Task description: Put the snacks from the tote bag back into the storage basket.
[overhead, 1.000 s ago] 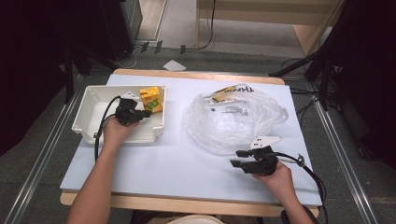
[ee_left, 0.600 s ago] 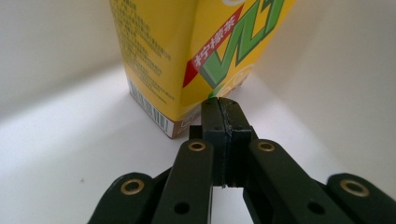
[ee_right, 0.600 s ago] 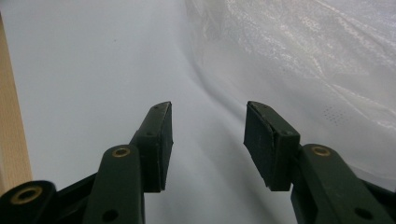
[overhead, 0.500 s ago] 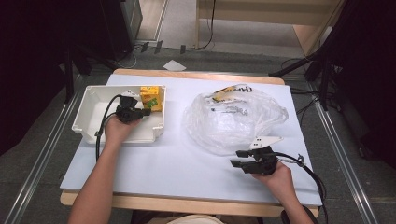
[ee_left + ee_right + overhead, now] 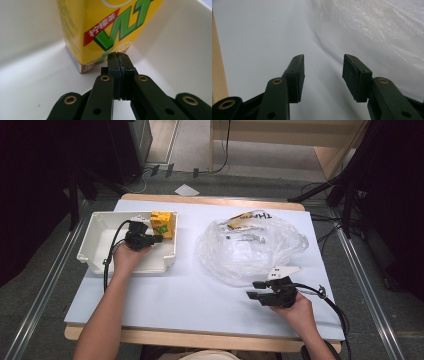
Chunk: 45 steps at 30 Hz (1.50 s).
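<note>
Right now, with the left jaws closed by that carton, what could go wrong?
1. The left gripper is shut empty, its tips right at the yellow lemon tea carton; pushing forward would likely shove or tip it in the white tray rather than grasp it.
2. The right gripper is open beside the clear plastic bag; a careless move could snag the film.
</note>
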Tool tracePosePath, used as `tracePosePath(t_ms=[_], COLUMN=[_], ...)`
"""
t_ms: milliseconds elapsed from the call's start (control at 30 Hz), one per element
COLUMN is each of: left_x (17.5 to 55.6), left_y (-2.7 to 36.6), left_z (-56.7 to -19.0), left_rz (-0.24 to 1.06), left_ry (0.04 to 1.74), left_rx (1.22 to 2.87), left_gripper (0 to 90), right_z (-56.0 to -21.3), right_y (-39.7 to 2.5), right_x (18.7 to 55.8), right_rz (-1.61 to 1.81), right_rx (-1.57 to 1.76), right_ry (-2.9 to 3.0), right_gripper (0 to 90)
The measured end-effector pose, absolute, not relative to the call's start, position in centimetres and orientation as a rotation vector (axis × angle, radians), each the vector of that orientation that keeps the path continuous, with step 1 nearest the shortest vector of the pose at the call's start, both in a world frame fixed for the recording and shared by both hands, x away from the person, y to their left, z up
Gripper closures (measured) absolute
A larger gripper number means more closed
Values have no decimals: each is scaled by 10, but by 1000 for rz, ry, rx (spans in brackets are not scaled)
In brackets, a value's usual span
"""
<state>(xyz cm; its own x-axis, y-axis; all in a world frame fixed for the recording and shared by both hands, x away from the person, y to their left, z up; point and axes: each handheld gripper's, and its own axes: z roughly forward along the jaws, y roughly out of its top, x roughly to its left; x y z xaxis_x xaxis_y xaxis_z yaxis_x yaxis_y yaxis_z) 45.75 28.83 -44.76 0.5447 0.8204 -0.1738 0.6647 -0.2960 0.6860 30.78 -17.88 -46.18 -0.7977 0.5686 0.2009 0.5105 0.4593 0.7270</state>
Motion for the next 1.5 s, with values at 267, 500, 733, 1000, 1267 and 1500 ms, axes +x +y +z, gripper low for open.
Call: tracePosePath(t_ms=[267,500,733,1000,1267,1500], left_x=[454,450,446,440,432,425], left_y=[286,285,288,288,285,281], left_z=[-441,-436,-428,-418,-406,-396], left_rz=[215,179,155,125,124,115], left_ry=[1164,1161,1160,1170,1164,1155], left_rx=[2039,2047,2049,2043,2052,2047], left_gripper=[878,827,708,587,523,496], right_z=[-462,-461,-462,-462,-460,-460], right_y=[-179,-179,-179,-180,-180,-180], right_x=[308,309,309,309,309,308], right_rz=[1282,1281,1280,1276,1280,1284], right_rx=[963,960,957,961,966,970], right_ry=[2619,2615,2617,2618,2610,2613], right_gripper=[538,538,537,536,535,535])
